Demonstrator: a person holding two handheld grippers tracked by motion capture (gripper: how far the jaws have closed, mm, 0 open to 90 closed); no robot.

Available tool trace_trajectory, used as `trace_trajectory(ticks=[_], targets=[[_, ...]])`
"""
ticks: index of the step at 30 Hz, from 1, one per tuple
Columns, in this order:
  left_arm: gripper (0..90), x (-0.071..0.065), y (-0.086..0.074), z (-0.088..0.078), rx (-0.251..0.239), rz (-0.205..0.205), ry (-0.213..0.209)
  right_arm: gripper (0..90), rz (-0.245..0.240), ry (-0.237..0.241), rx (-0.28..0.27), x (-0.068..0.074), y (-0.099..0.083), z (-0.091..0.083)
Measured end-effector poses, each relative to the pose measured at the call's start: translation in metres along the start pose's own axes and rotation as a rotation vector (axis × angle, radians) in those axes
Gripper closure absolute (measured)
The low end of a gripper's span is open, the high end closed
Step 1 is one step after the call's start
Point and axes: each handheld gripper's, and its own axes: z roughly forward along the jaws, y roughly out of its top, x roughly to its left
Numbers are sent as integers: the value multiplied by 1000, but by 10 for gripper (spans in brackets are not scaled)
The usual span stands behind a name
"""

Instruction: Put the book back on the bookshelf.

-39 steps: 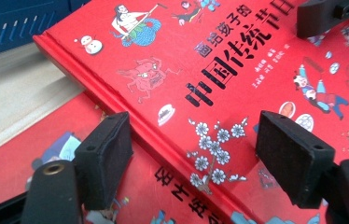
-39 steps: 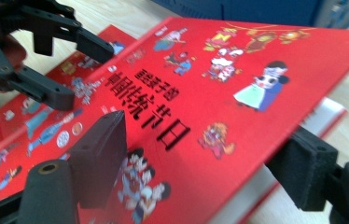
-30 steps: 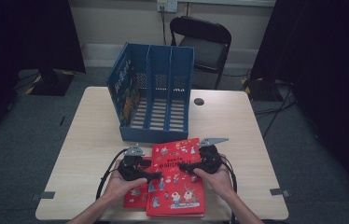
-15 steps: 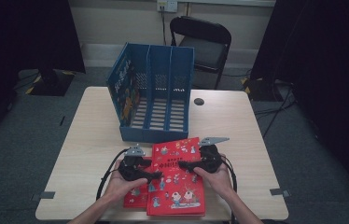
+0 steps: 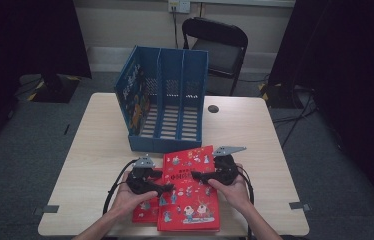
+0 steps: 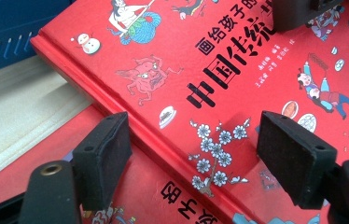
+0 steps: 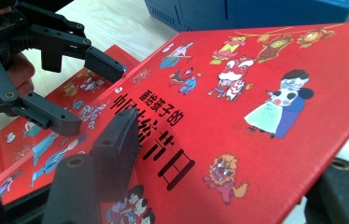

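Top book [image 5: 190,192]: on a second book [image 5: 144,212], near table edge, ours to file.
Rack [image 5: 167,102]: empty; nothing filed yet.
Left gripper [image 6: 193,154]: open astride its spine edge.
Right gripper [image 7: 228,172]: jaws just closing around its edge, no grip yet.

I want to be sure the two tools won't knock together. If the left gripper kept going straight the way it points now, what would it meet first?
Most likely the top red book: the left gripper straddles its spine edge with open jaws. Beyond it, the right gripper points back across the cover; depth between them is unclear.
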Motion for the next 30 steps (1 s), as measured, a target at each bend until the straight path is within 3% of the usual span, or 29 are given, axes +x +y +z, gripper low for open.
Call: trace_trajectory(ticks=[2, 8, 13, 17, 23, 26, 30], targets=[[258, 0, 0, -1, -2, 6, 4, 365, -10, -2, -5, 1, 1, -1], [226, 5, 1, -4, -29, -43, -5, 406, -32, 24, -33, 3, 3, -7], [221, 6, 1, -4, -26, -45, -9, 416, -35, 30, -34, 3, 4, -8], [200, 9, 1, -5, -45, -84, -33, 447, -39, 40, -59, 4, 4, -11], [190, 11, 1, -5, -57, -93, -34, 459, -54, 46, -74, 6, 6, -13], [191, 12, 1, -5, -77, -119, -71, 471, -67, 49, -87, 8, 6, -15], [180, 12, 2, -5, -85, -131, -76, 492, -82, 54, -94, 11, 10, -18]])
